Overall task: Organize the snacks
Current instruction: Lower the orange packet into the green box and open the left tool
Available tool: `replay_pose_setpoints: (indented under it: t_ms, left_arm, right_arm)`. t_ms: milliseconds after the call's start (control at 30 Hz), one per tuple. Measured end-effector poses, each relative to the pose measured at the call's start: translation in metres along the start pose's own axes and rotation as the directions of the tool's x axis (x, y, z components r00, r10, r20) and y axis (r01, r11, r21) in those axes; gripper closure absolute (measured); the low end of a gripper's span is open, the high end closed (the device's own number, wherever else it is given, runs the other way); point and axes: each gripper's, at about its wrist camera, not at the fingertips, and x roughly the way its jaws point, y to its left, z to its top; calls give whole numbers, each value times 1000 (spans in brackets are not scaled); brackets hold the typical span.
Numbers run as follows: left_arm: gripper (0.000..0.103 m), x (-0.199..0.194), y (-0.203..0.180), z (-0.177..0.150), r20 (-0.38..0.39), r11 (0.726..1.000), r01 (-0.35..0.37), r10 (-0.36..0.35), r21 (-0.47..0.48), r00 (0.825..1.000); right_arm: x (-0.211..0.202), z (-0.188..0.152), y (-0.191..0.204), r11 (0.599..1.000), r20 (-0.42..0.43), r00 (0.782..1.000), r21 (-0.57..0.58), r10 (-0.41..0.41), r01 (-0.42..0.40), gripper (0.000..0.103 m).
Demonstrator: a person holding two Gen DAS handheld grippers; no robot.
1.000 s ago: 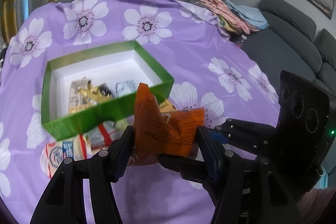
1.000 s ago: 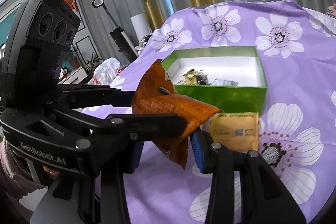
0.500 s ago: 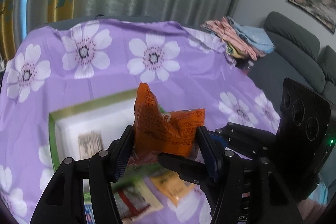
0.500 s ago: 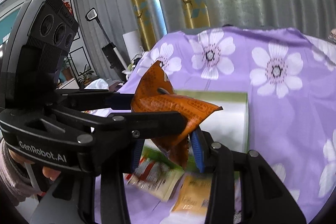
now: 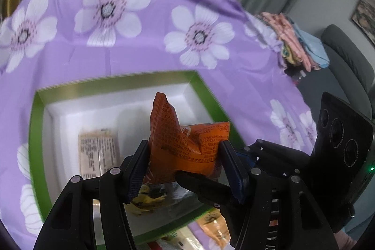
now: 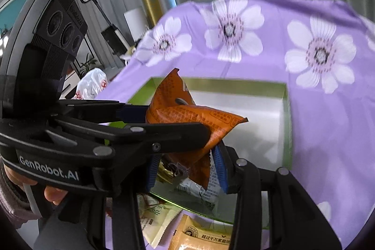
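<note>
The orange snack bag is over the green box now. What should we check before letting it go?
1. Orange snack bag above the green box: ok.
2. Left hand-held gripper clamped on the bag: ok.
3. Right hand-held gripper clamped on the bag's lower corner: ok.
4. Bare white floor in the box for landing: ok.
5. Beige packet inside lies clear of the bag: ok.
6. Height above the box floor: cannot tell.
</note>
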Motion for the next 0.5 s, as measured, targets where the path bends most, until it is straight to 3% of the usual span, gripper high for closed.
replay_pose_setpoints:
  t_ms: [233,400,500]
  left_arm:
    - [42,8,18,-7,-17,997,21,-22,-69,1000]
    - [39,4,13,-10,-11,997,-13,13,-76,1000]
    - [32,-4,5,-13,2,996,-74,74,-46,997]
  right_arm:
    - [21,-6,2,1000,-64,998,-4,-28,28,58]
    - [21,-6,2,999,-75,996,16,-45,46,52]
    - [12,-8,9,996,-64,994,-14,-90,89,49]
